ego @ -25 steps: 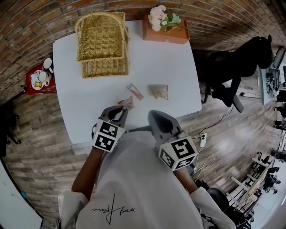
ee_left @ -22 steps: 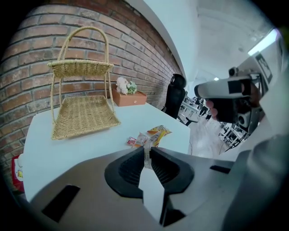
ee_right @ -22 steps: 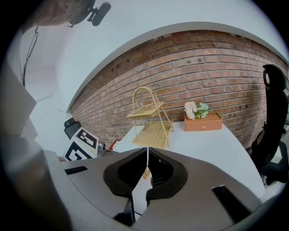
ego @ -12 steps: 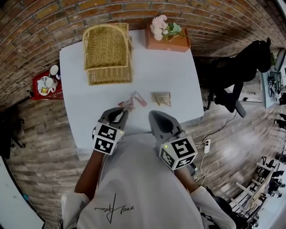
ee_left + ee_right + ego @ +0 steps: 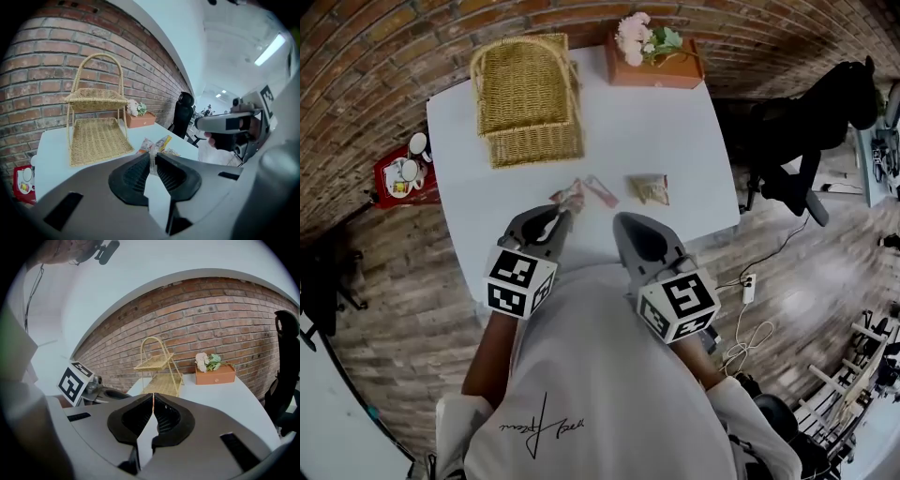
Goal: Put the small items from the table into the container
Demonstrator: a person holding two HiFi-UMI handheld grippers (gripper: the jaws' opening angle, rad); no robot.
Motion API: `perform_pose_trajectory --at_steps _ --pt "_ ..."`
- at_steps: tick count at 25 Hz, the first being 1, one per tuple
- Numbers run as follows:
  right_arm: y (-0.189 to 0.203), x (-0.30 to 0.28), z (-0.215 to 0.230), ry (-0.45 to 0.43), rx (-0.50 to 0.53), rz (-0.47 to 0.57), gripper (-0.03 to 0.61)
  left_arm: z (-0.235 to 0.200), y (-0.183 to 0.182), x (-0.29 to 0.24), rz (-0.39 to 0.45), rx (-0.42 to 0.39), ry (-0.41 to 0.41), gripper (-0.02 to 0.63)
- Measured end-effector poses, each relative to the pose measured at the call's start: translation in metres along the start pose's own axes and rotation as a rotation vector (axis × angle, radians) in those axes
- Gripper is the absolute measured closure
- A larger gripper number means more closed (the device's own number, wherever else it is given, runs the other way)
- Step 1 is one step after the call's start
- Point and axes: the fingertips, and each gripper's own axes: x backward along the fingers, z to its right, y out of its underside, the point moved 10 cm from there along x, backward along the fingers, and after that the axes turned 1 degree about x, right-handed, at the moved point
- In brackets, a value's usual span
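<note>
White bench (image 5: pixel 666 131), brick wall (image 5: pixel 380 66), wood floor (image 5: pixel 398 323).
Left gripper (image 5: pixel 152 159) pinches a small packet (image 5: pixel 161 142); right gripper (image 5: pixel 153 399) closed, empty; wicker rack (image 5: pixel 528 98) stands at the back.

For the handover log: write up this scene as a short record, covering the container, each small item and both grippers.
surface: white table
container: two-tier wicker basket, at the table's far left; no items seen in it
held item: snack packet, pinched by one edge
left gripper: shut on the snack packet
right gripper: jaws together, nothing between them
loose items: pink packet and tan packet, lying apart on the table
other: orange box with flowers, at the far edge
</note>
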Motion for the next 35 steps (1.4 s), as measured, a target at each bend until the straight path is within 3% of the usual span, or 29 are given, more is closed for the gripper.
perform_pose_trajectory --at_steps 11,35 --pt "-0.004 -0.01 -0.003 -0.039 0.002 -0.006 0.557 -0.009 -0.021 0.029 0.084 0.017 -0.007 0.561" --pt "-0.005 -0.011 0.005 -0.04 -0.039 -0.009 0.557 -0.01 -0.094 0.056 0.254 -0.071 -0.032 0.565"
